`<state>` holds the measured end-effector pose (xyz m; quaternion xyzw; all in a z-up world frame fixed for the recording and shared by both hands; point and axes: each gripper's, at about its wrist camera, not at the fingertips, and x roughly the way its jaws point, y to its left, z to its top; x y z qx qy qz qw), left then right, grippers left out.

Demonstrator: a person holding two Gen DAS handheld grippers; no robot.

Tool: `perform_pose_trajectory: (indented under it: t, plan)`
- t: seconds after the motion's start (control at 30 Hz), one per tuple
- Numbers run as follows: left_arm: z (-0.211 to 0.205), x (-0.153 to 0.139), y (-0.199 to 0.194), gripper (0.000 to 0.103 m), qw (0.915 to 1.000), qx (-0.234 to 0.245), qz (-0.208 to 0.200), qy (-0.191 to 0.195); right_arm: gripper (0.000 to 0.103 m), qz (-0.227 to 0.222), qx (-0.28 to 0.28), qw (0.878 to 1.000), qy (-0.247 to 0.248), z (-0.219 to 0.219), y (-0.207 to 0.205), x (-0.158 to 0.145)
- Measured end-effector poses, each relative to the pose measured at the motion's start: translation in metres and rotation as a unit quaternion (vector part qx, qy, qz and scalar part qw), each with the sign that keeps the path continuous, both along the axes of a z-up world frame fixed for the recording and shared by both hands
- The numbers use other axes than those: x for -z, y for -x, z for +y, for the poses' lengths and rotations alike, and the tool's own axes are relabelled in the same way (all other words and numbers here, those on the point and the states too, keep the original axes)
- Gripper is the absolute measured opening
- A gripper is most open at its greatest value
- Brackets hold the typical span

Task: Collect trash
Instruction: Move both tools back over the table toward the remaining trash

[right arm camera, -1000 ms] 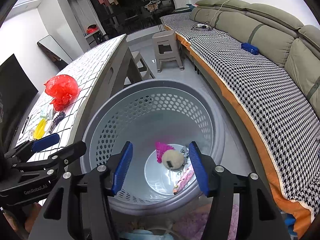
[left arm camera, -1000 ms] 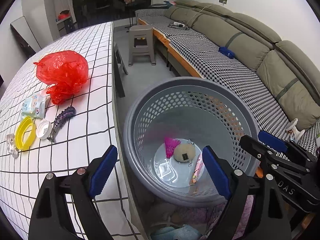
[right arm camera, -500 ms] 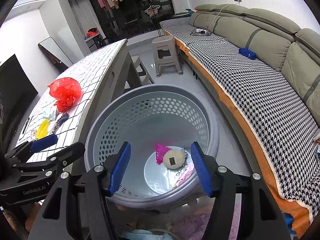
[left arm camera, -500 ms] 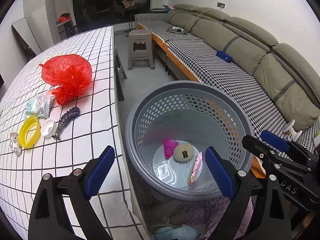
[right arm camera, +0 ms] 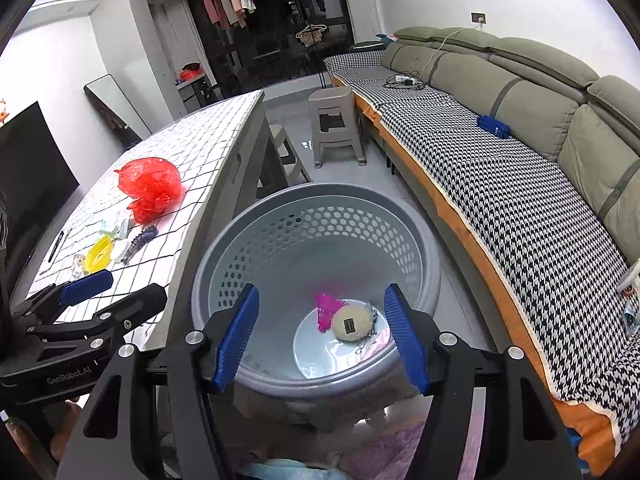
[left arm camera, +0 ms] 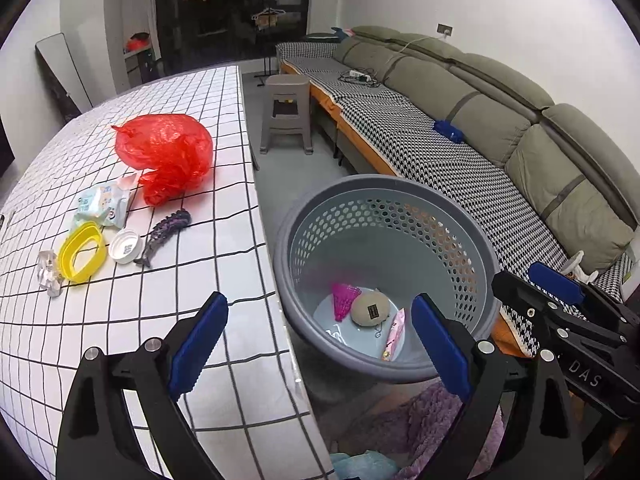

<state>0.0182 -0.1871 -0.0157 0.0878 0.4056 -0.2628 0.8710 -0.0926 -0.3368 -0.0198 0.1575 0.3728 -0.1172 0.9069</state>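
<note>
Showing "DAS" on right gripper, "GenRobot.AI" on left gripper; both agape, empty. Basket at 3 o'clock off table, holding wrapper, long axis 12-to-6. Red bag at table's 11 o'clock.

Pretty even indoor light, bright on the white walls, dim in the dark doorway at the back. Heavy fisheye on both views: black corners, and the checked table bulges while the sofa bends hard. Small glare on the floor near the stool. Soft shadows, mostly sharp, bottom edge slightly mushy.
</note>
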Motion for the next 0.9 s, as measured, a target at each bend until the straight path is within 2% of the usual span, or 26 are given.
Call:
perform_pose_trajectory:
  t: [0.47, 0.9]
  plan:
    - [0.051, -0.007, 0.011, 0.091, 0.9992, -0.033, -0.014, 0.015, 0.065, -0.012, -0.027, 0.999, 0.012, 0.04, 0.002, -0.011]
    - [0.104, -0.011, 0.018, 0.091, 0.9959, -0.084, -0.022, 0.024, 0.066, -0.019, -0.07, 0.997, 0.025, 0.08, -0.007, -0.018]
